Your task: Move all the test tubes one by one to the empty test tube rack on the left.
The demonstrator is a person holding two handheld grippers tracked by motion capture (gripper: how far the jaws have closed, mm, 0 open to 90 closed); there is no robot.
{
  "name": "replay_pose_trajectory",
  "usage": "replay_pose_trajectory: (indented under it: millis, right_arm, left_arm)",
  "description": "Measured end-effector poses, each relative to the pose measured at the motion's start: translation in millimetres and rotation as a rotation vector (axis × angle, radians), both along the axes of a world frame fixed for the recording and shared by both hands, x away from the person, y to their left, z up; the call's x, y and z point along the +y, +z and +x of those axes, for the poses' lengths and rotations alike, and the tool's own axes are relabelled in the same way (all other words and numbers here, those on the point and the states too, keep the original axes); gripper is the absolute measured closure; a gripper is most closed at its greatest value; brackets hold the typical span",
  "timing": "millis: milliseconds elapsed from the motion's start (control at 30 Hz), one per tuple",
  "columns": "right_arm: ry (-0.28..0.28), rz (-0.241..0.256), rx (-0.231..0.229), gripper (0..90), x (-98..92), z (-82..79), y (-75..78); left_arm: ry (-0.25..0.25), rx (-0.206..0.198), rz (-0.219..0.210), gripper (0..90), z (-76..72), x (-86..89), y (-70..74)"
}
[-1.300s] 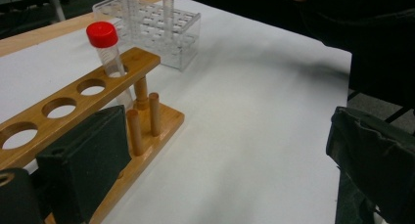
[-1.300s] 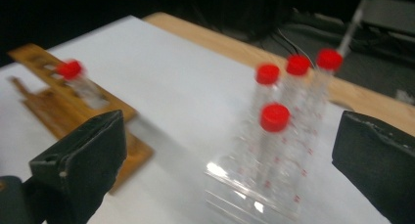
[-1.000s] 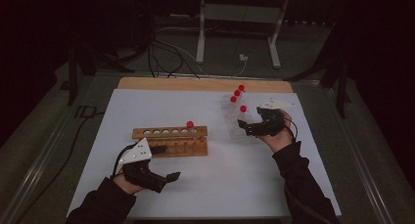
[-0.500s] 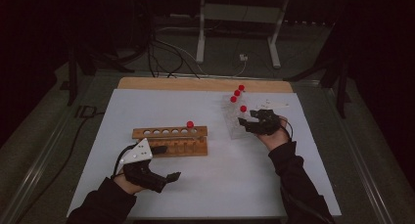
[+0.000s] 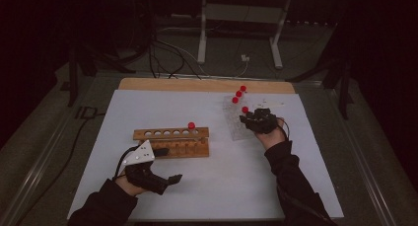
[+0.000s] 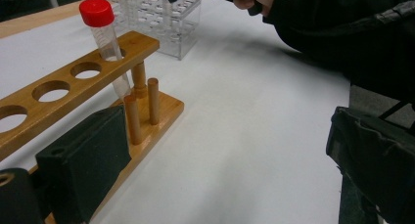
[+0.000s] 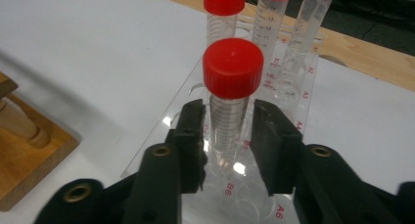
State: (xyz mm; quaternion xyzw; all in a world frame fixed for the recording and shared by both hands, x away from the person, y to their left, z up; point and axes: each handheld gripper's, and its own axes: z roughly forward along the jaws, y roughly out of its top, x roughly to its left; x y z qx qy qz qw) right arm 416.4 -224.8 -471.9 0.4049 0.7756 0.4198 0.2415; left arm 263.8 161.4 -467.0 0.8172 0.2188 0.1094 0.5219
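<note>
A clear plastic rack [image 5: 234,123] at the right holds several red-capped tubes. My right gripper [image 5: 252,119] stands open at its near side. In the right gripper view the gripper [image 7: 228,136] has a jaw on each side of the nearest tube [image 7: 230,82], with a small gap on both sides. A wooden rack [image 5: 170,142] in the middle holds one red-capped tube [image 5: 191,126] in its right-end hole. My left gripper [image 5: 172,178] rests open in front of that rack, holding nothing. In the left gripper view the gripper [image 6: 230,175] has its jaws spread wide beside the wooden rack [image 6: 73,89].
White paper [image 5: 197,196] covers the table, with a wooden strip [image 5: 197,85] along the far edge. Cables and a metal stand [image 5: 236,33] lie on the dark floor beyond. The other holes of the wooden rack hold nothing.
My right gripper has moved a little left and forward, so its jaws now straddle the nearest tube in the clear rack. The left gripper has stayed put.
</note>
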Motion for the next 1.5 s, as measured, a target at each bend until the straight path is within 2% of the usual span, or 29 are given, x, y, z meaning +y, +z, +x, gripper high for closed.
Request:
replay_pose_trajectory:
  millis: [233, 367, 567, 800, 1033, 1367, 1500]
  right_arm:
    - [-0.002, -0.022, 0.003, 73.3, 2.7, 2.1, -1.1]
    - [0.001, -0.037, 0.006, 74.2, 4.7, 2.1, 0.1]
    - [0.003, -0.024, 0.014, 74.6, 2.8, 2.2, 4.9]
    - [0.001, 0.002, 0.01, 74.6, 0.1, -0.7, 17.5]
    - [-0.003, 0.01, -0.027, 74.7, -1.7, -7.9, 33.9]
    - [0.022, 0.005, -0.068, 74.7, -2.5, -23.7, 61.0]
    - [0.038, 0.01, -0.061, 74.7, -1.4, -30.9, 68.7]
  left_arm:
    - [-0.004, 0.001, 0.003, 3.2, 0.2, -0.6, -0.5]
    - [-0.003, 0.001, 0.004, 3.2, 0.4, -0.5, -0.7]
    - [-0.005, 0.004, 0.0, 3.2, 0.8, -0.3, -0.7]
    - [-0.006, 0.004, 0.001, 3.2, 0.6, -0.6, 0.1]
    - [-0.009, 0.003, -0.002, 3.2, 0.6, -0.6, 1.6]
    - [-0.014, -0.004, -0.009, 3.2, -0.9, -2.6, 7.4]
    - [-0.017, -0.015, -0.013, 3.3, -1.7, -3.6, 12.5]
